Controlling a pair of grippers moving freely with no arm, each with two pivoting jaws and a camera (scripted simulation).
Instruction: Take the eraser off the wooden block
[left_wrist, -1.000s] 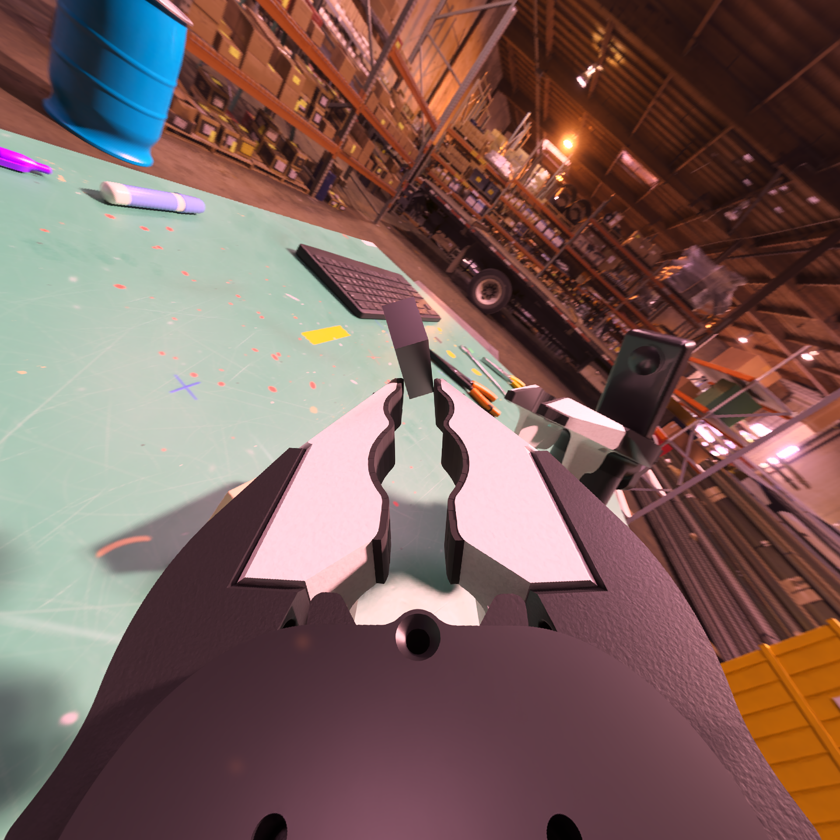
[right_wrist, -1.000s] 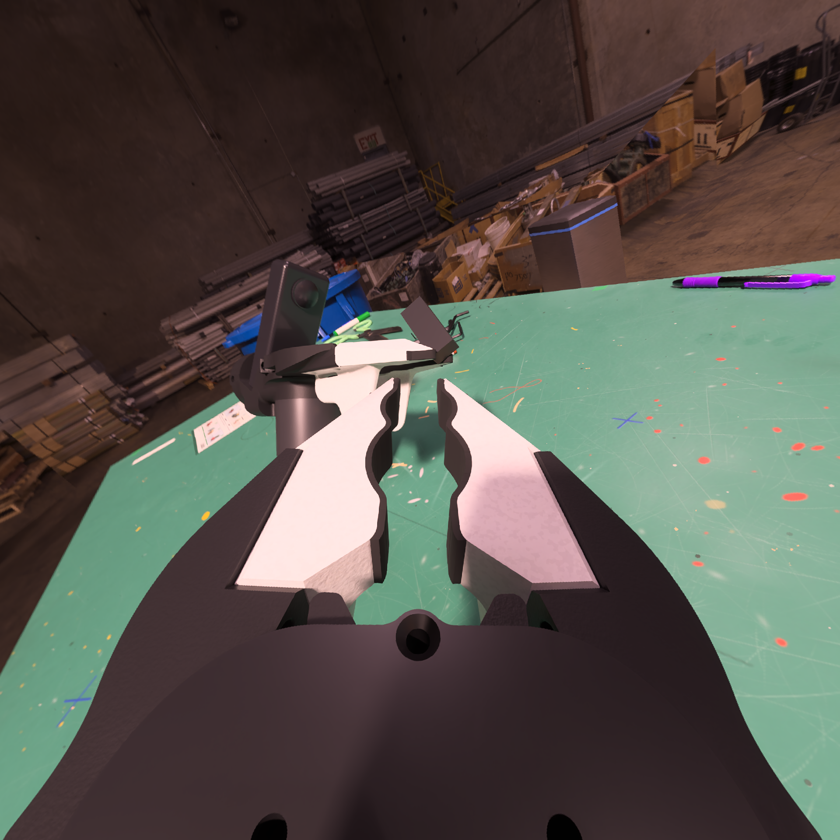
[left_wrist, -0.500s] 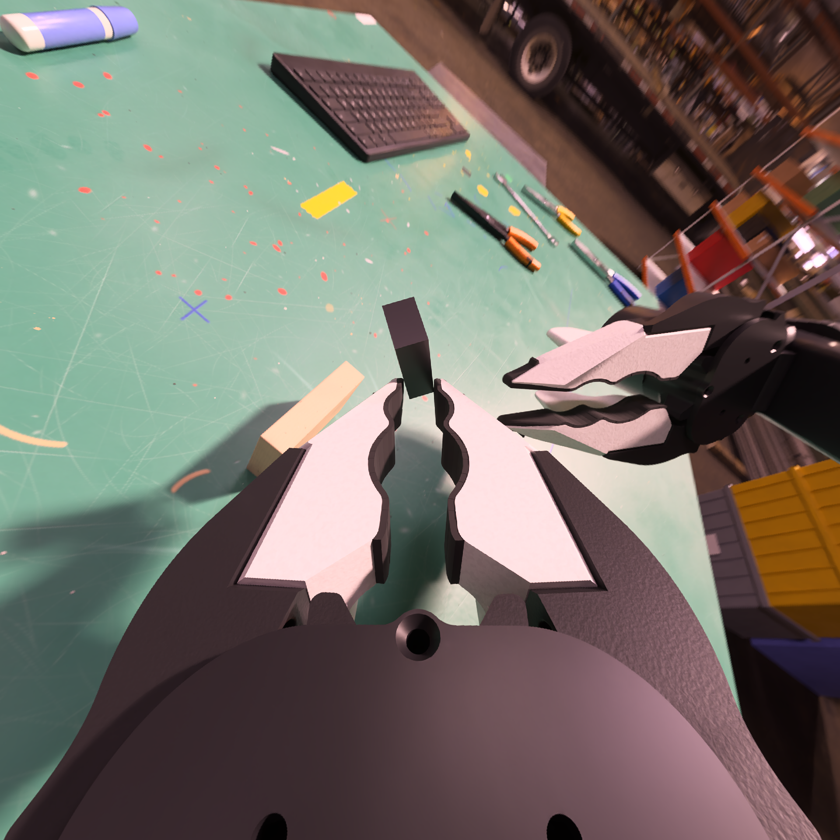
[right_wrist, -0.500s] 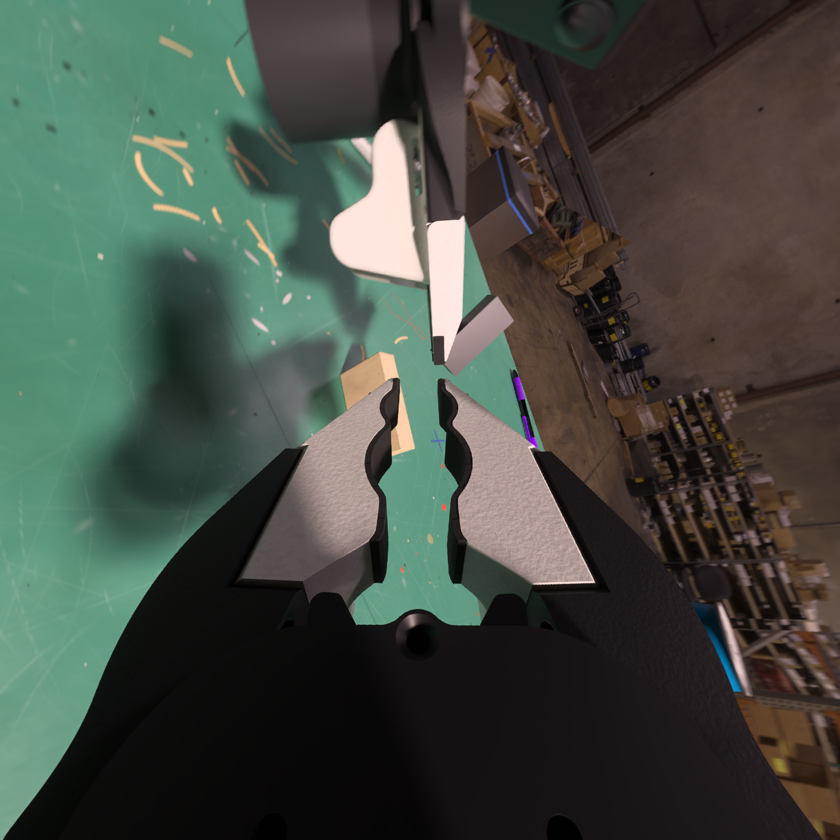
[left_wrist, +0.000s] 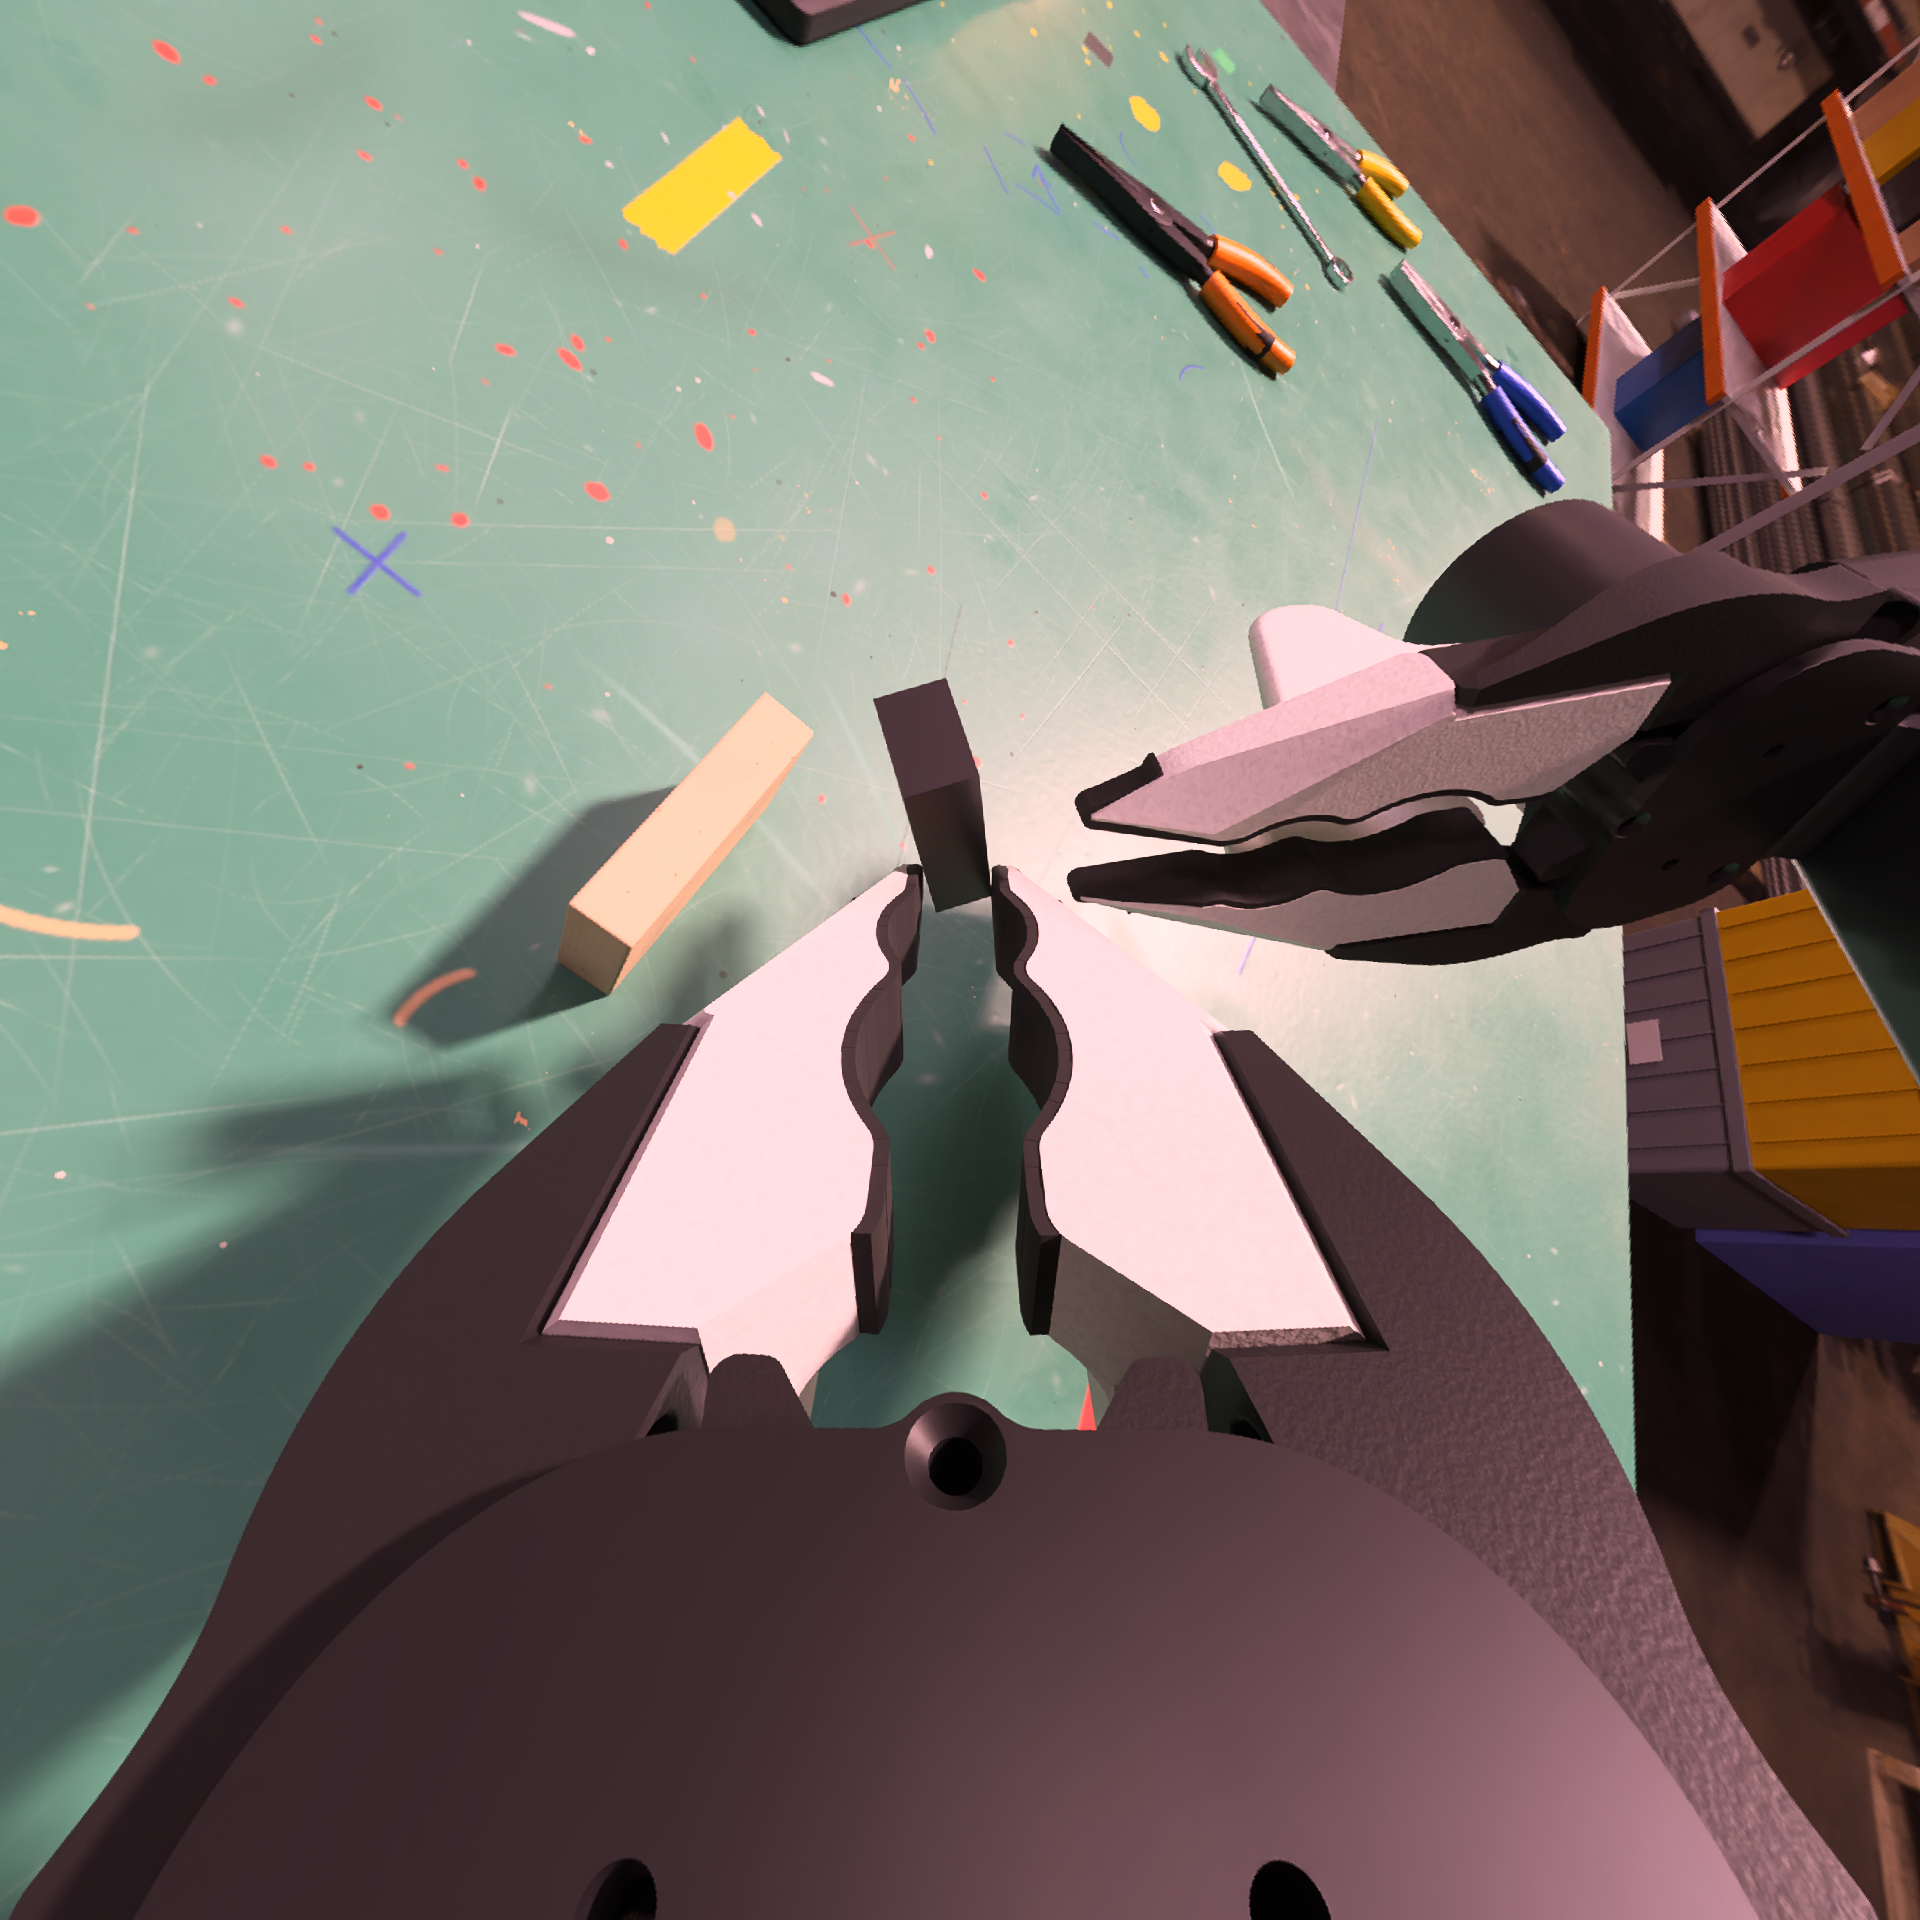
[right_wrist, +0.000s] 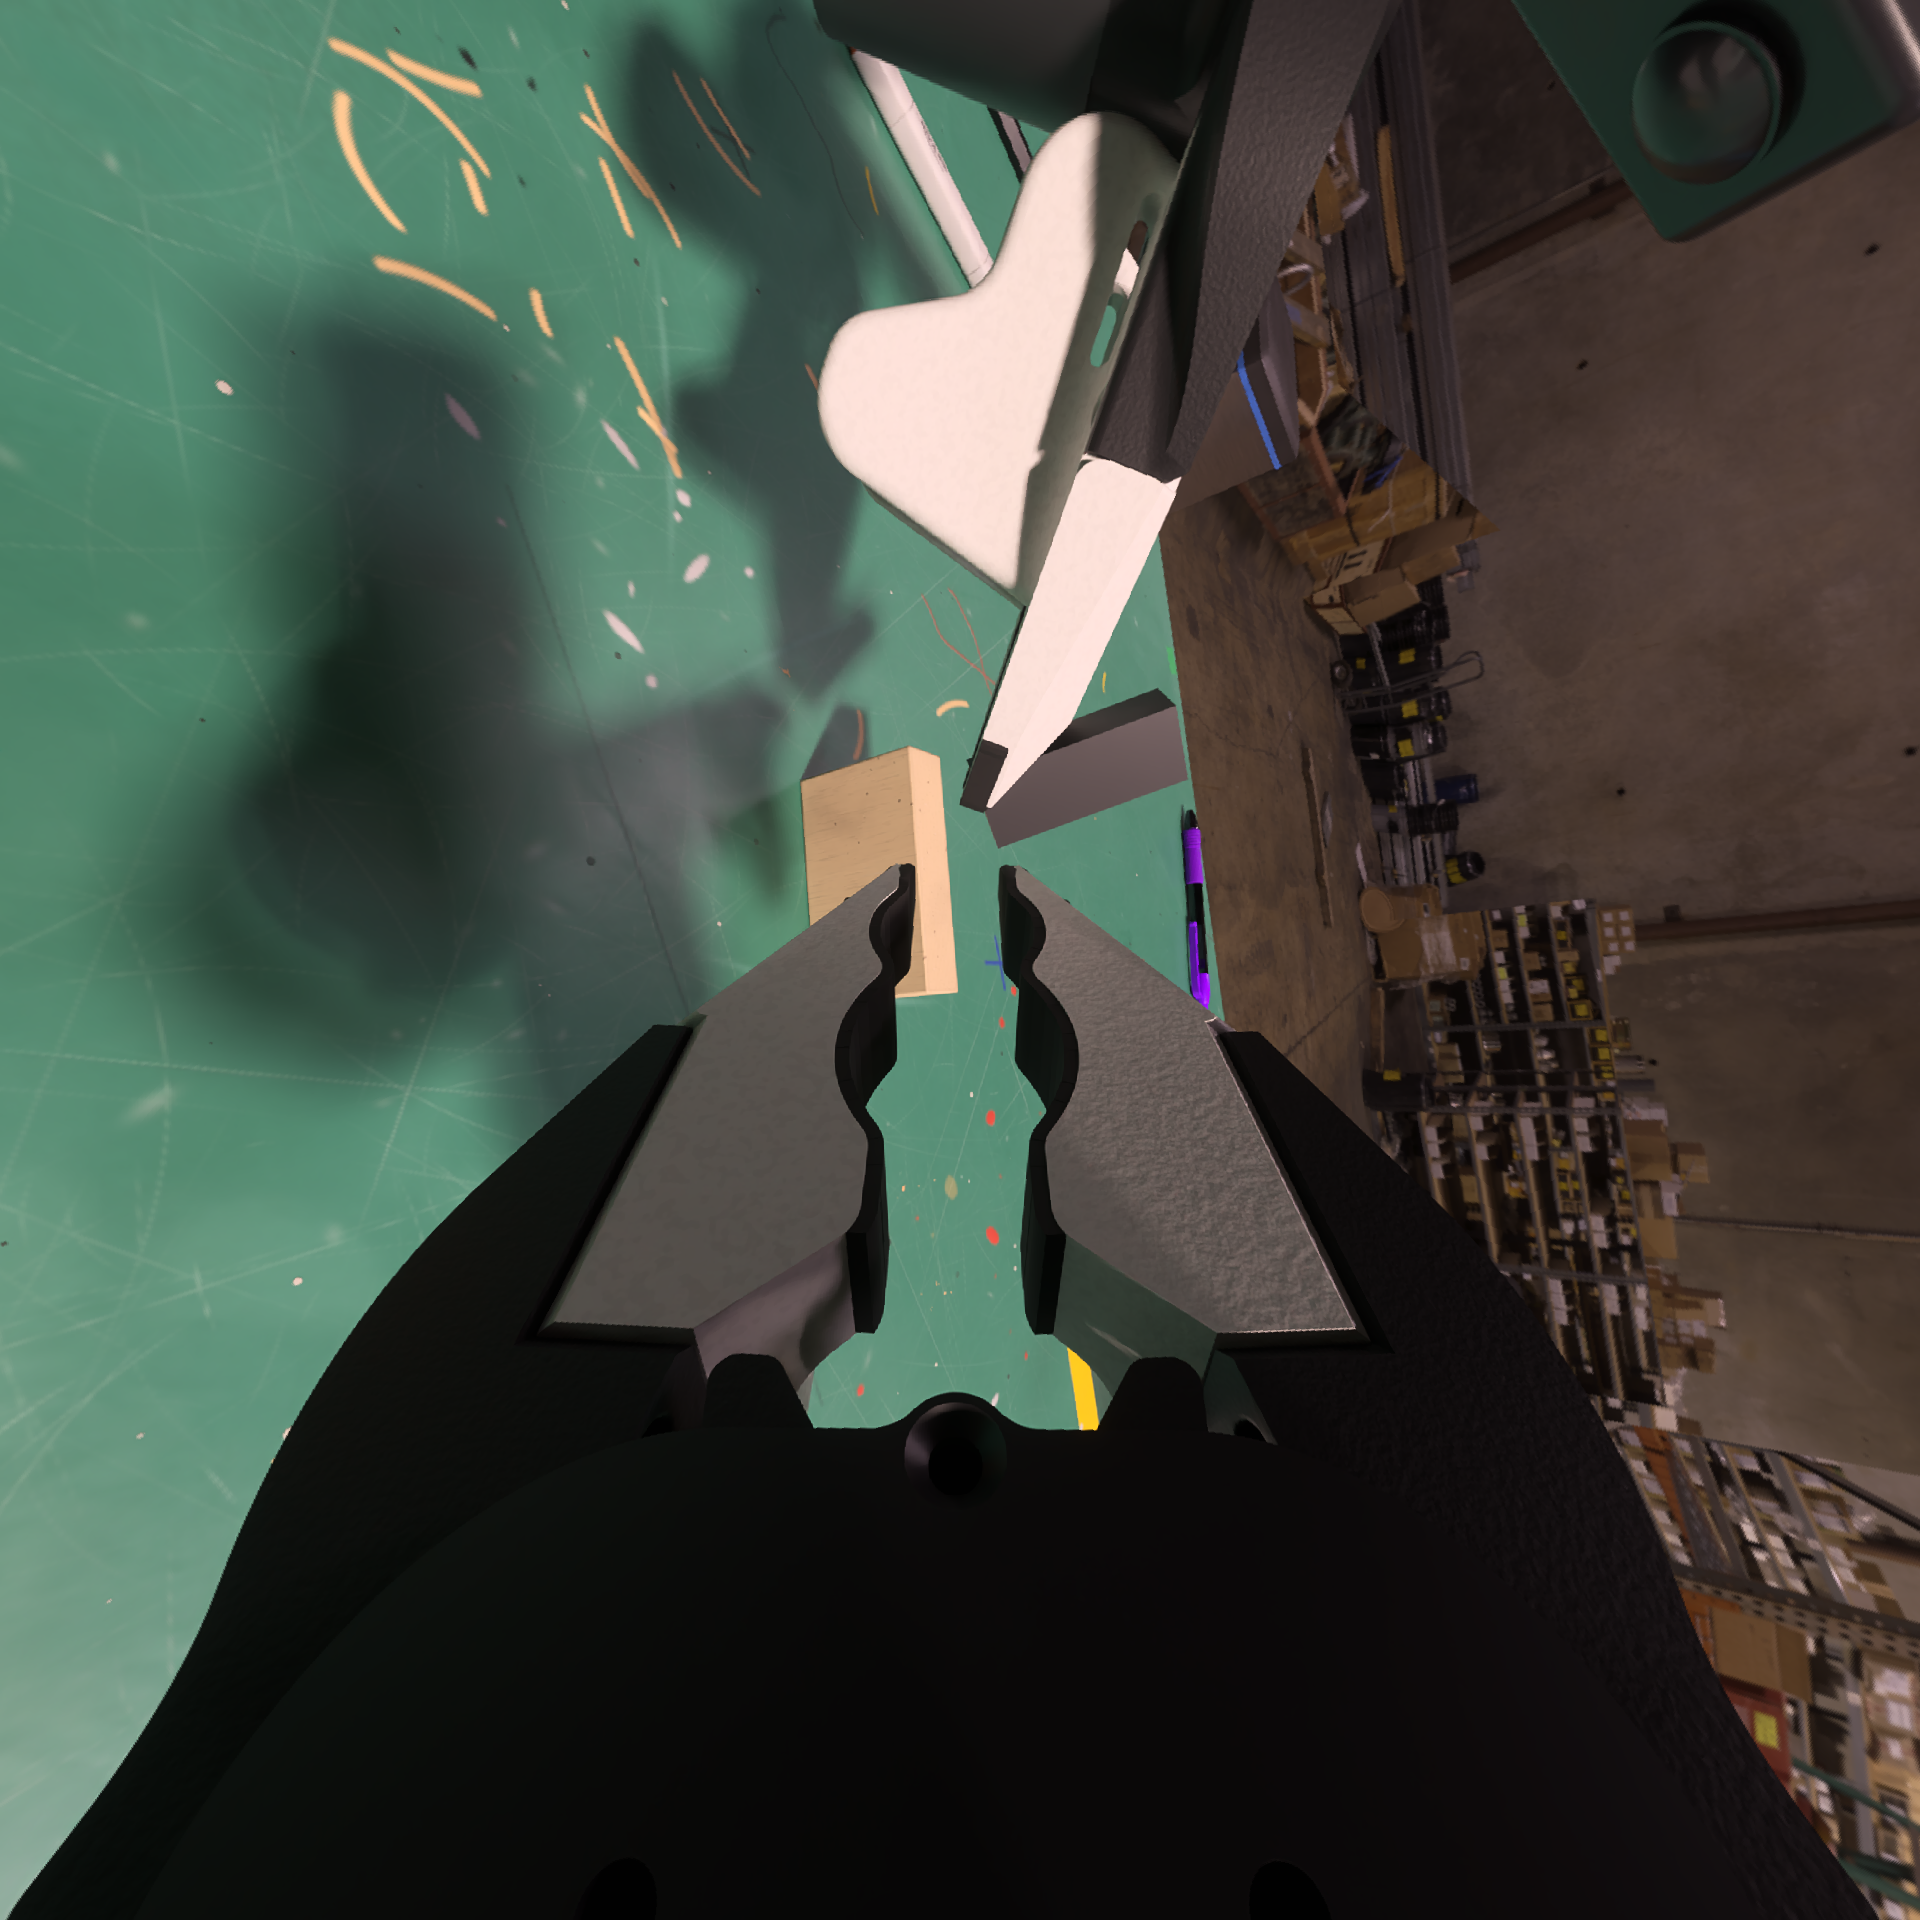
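Observation:
My left gripper (left_wrist: 954, 883) is shut on the dark grey eraser (left_wrist: 930, 790), pinching its lower end at the fingertips and holding it in the air above the green mat. The pale wooden block (left_wrist: 686, 842) lies flat on the mat to the left, apart from the eraser. My right gripper (left_wrist: 1075, 842) reaches in from the right, its tips just beside the eraser, its jaws narrowly apart and empty. In the right wrist view, the right gripper (right_wrist: 954, 883) hovers over the block (right_wrist: 873, 831). The eraser (right_wrist: 1091, 769) shows beyond, behind the left gripper's white finger (right_wrist: 1081, 623).
Orange-handled pliers (left_wrist: 1174, 239), a wrench (left_wrist: 1268, 166) and a blue-handled tool (left_wrist: 1475, 364) lie at the far right of the mat. A yellow patch (left_wrist: 701, 182) marks the mat. A purple pen (right_wrist: 1195, 904) lies near the table edge. A yellow crate (left_wrist: 1808, 1060) stands beyond the edge.
The left gripper has tipped down toward the mat, still holding the eraser. The right gripper has rolled onto its side and closed in on the eraser and block.

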